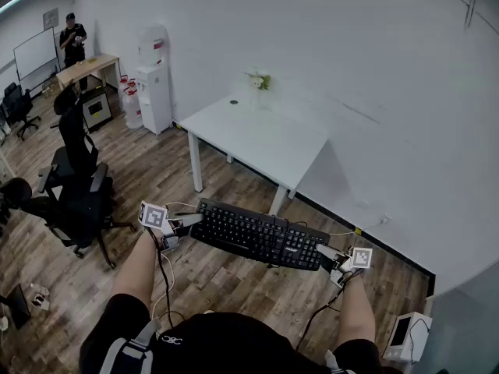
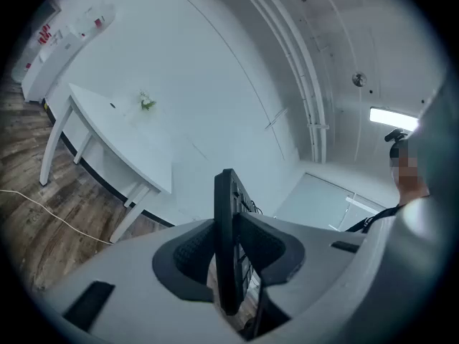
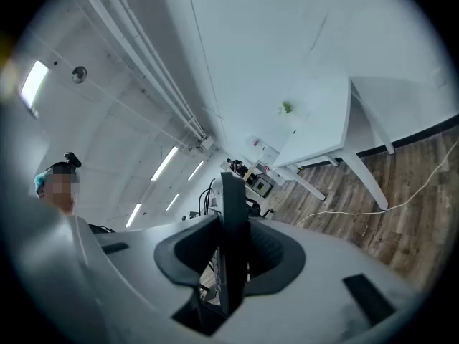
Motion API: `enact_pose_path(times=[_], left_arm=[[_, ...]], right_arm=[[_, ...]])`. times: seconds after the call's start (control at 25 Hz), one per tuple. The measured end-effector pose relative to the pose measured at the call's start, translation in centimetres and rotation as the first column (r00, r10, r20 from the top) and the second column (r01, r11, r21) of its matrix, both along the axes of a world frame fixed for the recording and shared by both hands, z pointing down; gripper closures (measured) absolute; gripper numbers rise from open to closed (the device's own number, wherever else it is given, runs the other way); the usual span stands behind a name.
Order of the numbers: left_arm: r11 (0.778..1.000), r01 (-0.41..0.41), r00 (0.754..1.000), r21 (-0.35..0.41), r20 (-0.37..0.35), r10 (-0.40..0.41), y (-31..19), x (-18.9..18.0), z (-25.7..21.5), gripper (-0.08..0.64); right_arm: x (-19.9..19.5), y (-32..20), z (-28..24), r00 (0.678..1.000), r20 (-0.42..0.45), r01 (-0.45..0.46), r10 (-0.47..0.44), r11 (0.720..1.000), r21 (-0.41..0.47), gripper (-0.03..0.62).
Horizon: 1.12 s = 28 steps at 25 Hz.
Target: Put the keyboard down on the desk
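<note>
Keyboard [image 1: 261,234] in mid-air over floor, near side of desk [image 1: 261,139], not touching it. Left gripper [image 1: 189,221] clamped on its left end, right gripper [image 1: 328,258] on its right end, probably to carry it level. Gripper views show keyboard edge-on only. Small item [image 1: 260,80] at desk's far edge too tiny to identify.

legible text: none | keyboard [image 1: 257,234]: small white mark near right end, too small to read | left gripper [image 1: 193,220], right gripper [image 1: 326,258]: black-and-white square markers on cubes, no letters | wall plaque [image 1: 51,18], far left: blurred | whiteboard [image 1: 34,53], far left: nothing legible | garment [image 1: 210,345], near edge: white logo, unreadable
</note>
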State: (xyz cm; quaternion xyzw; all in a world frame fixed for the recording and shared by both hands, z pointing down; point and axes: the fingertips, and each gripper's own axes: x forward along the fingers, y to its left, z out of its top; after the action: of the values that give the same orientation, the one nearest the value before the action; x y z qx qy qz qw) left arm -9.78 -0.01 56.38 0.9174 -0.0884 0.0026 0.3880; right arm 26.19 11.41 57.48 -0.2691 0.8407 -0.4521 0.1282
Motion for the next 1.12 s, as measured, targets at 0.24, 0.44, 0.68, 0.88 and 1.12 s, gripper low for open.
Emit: enact_pose_path(times=[0.24,0.44,0.68,0.88,1.12], left_arm=[[1.000,-0.007,1.000,0.007,0.006,0.007,0.0,-0.1,0.4,0.454],[0.999,0.019,1.000,-0.026,0.011,-0.019,-0.3,-0.5,0.5,0.454],[0.999,0.027,1.000,-0.047,-0.006,-0.027,-0.6,-1.1,0.2,0.454],[0.999,0.022,1.000,-0.041,-0.020,-0.023,-1.2,-1.6,0.1,0.454],[0.999,0.030,0.999,-0.042,-0.021,-0.031,-3.3,-4.1,-0.2,0.454]], right_arm=[[-0.1,0.0,0.6,1.000,0.000,0.005,-0.005,1.000,-0.002,0.486],[-0.5,-0.5,0.9,1.000,-0.003,0.021,-0.021,1.000,-0.019,0.486],[-1.1,-1.3,1.0,1.000,0.006,0.020,-0.020,0.999,-0.047,0.485],[-1.9,-1.8,0.9,1.000,0.013,0.022,-0.021,0.999,-0.047,0.485],[-4.1,-3.7,0.3,1.000,0.004,0.011,-0.010,0.999,-0.038,0.485]])
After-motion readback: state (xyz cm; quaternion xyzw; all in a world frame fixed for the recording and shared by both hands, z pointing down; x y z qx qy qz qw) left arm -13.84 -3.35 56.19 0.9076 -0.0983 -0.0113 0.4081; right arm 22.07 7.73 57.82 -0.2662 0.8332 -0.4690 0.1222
